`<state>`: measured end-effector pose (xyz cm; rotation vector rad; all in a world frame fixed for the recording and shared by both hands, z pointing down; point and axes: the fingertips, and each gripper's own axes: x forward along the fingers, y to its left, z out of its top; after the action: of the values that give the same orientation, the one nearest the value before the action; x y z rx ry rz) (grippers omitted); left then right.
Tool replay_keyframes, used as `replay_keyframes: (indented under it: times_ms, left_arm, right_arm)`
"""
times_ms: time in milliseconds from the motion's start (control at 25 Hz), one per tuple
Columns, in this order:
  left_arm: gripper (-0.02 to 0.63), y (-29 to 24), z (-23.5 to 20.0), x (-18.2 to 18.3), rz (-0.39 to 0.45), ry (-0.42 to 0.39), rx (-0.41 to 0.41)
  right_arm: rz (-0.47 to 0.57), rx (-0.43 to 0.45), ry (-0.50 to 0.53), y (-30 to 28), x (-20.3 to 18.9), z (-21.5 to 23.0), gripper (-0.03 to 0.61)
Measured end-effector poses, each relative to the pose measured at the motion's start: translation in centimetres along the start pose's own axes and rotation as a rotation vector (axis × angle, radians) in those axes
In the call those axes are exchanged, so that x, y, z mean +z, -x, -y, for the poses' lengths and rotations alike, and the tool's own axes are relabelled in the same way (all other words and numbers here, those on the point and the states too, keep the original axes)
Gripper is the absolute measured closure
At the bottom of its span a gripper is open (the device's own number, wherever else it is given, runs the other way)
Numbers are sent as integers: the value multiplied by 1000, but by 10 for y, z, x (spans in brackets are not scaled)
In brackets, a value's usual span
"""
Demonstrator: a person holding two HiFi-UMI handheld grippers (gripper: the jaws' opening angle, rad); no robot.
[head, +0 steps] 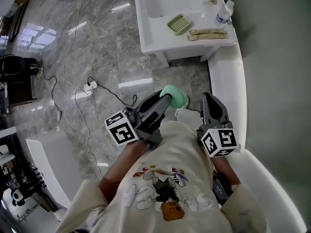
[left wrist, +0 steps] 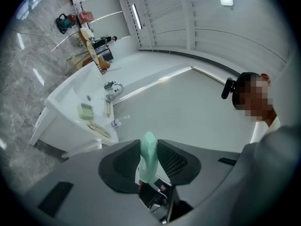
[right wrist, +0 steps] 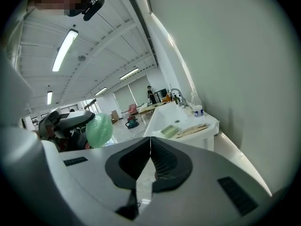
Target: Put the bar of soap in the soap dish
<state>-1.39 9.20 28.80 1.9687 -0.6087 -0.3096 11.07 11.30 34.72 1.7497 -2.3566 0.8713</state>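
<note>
Soap [left wrist: 148, 157], one green bar, is pinched edge-on between the jaws of the left gripper [head: 164, 102] and held in front of the person's torso. Only its thin edge is shown in the left gripper view; its broad rounded face is shown in the right gripper view. The jaws of the right gripper [right wrist: 149, 149] are pressed together with nothing between them, and it is held near the left one. Two grippers are counted, each with one marker cube [head: 121, 128]. On the floor [head: 97, 47], cables and one power strip [head: 90, 86] are seen in the head view alone. Farther off, one green dish [head: 179, 24] is set on the rim of a white basin [head: 155, 30], well apart from the bar. Near it two wooden pieces [head: 206, 34] are laid and one bottle [head: 224, 12] is stood. One tap [left wrist: 113, 89] is made out in the gripper views.
</note>
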Motion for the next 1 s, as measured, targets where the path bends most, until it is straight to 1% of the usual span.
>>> replay_keyframes:
  times_ms: [120, 200, 320, 480, 680, 880, 1000]
  left_arm:
    - [488, -22, 0, -6, -23, 2, 5]
    - [488, -30, -3, -6, -38, -1, 23]
    - [488, -35, -5, 2, -36, -9, 55]
    - [488, -42, -13, 15, -32, -1, 76]
    - [488, -68, -34, 34, -51, 20, 60]
    - [488, -97, -51, 71, -59, 22, 27]
    - [488, -113, -64, 94, -65, 19, 20]
  right_arm:
    - [-11, 14, -24, -9, 2, 19, 571]
    - [-13, 12, -54, -14, 3, 30, 571]
    - [-22, 9, -87, -20, 4, 40, 571]
    - [-24, 8, -98, -37, 12, 45, 571]
    - [-33, -14, -83, -60, 23, 55, 571]
    - [-56, -57, -33, -91, 38, 66, 571]
    - [-63, -61, 9, -113, 54, 68, 571]
